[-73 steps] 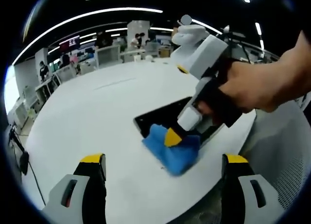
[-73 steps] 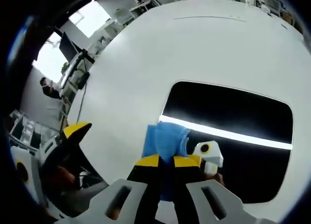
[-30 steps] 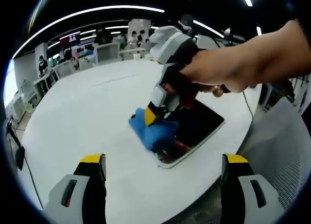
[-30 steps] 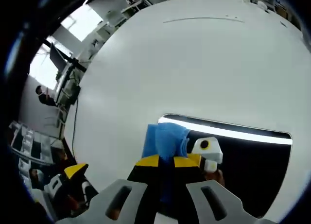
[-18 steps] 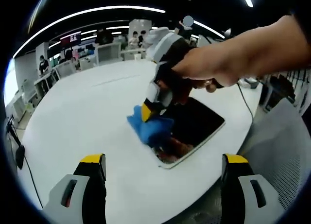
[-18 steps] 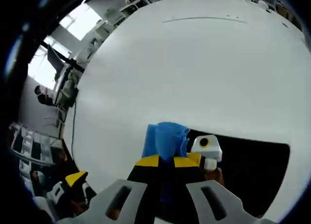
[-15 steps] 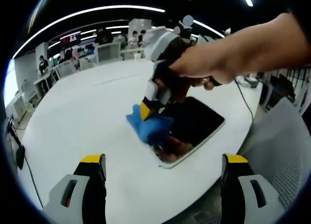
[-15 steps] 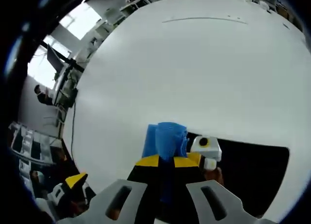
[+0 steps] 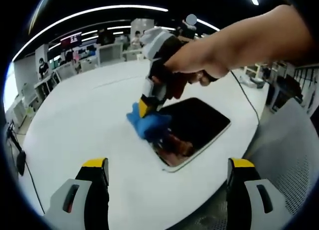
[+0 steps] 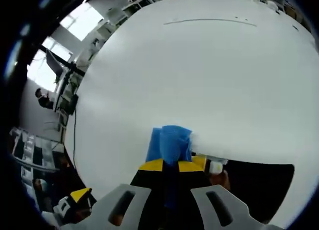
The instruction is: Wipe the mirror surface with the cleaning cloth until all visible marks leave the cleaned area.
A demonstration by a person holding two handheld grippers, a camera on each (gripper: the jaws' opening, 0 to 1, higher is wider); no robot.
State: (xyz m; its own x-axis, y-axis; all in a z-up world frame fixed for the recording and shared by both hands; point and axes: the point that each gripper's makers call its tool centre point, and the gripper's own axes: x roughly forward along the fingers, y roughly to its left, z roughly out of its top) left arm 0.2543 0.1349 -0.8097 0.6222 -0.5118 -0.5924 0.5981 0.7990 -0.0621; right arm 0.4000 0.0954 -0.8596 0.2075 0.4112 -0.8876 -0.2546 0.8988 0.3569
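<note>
A dark rectangular mirror with rounded corners lies flat on the round white table. In the left gripper view the right gripper, held by a hand, presses a blue cloth onto the mirror's far left corner. In the right gripper view the right gripper is shut on the blue cloth, which lies across the mirror's edge, and the mirror shows dark at the lower right. My left gripper hangs open above the table's near edge, well short of the mirror, its jaws wide apart.
The table's near rim curves under my left gripper. A grey mesh chair stands at the right of the table. Desks, monitors and people fill the room at the back. A stand with cables is beyond the table's left edge.
The right gripper has dragged the blue cloth over the mirror toward its far left corner, onto the edge. More bare mirror shows at the right. My left gripper has stayed put.
</note>
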